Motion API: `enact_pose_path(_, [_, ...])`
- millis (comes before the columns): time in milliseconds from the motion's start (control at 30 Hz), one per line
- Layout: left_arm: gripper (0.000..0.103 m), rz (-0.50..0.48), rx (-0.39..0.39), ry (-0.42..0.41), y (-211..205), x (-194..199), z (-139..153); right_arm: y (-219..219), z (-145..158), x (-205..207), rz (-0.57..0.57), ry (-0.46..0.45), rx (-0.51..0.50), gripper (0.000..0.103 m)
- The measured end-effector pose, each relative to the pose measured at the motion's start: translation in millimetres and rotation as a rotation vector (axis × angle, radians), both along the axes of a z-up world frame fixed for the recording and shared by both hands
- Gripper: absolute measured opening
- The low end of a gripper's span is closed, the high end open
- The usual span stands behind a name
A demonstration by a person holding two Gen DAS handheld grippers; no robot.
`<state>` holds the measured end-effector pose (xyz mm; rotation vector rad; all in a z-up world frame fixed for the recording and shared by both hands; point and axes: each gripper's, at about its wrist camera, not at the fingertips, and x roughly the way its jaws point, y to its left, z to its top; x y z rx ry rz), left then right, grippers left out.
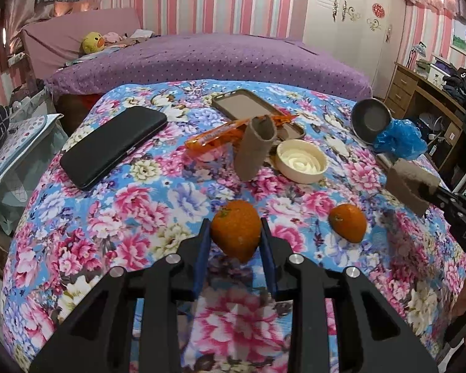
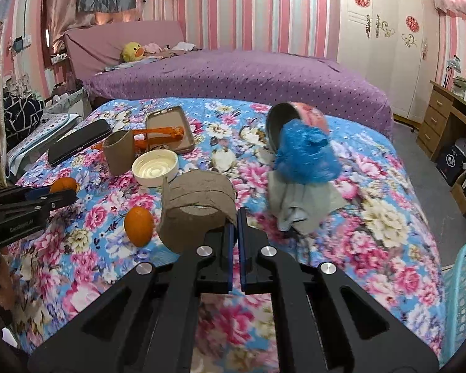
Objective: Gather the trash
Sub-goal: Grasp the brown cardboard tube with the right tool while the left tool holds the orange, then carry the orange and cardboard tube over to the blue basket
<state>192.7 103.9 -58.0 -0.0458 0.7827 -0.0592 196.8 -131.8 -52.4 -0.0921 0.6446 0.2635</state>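
The right tongs [image 2: 235, 217] clench the wall of a cardboard roll [image 2: 198, 208], its axis across them, basket [image 2: 463, 295] lower right; the left tongs [image 1: 235, 233] grasp an orange [image 1: 236, 228].

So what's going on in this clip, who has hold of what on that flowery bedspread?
A person is clearing a floral bedspread with two handheld tongs. The left tongs are shut on a small orange fruit, seemingly lifted off the cloth. The right tongs have pinched the wall of a brown cardboard tube. A second orange fruit, another upright cardboard tube, an orange snack wrapper and a cream plastic lid lie uncollected.
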Motion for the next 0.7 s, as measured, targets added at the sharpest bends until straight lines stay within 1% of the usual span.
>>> enact_pose_path(100, [0.031,-0.001,0.002,-0.008,-7.9,-2.4,2.8,-14.5,3.8,-6.0,-0.010,-0.015,-0.002,0.003])
enact_pose_path(233, [0.031,0.009,-0.015,-0.015,-18.2,-5.5,7.2,-38.5,8.4,-10.5,-0.034,-0.025,0.002,0.003])
enact_pose_path(333, [0.031,-0.011,-0.005,-0.047,-34.8,-10.9,14.1,-57.3,13.4,-15.2,-0.058,-0.036,0.004,0.003])
enact_pose_path(467, [0.031,-0.027,-0.016,-0.047,-53.1,-13.3,16.6,-83.9,19.9,-21.7,-0.094,-0.051,0.010,0.003])
enact_pose_path(700, [0.031,-0.063,-0.011,-0.065,-84.6,-18.7,22.2,-131.5,26.6,-32.7,-0.161,-0.069,0.025,0.003])
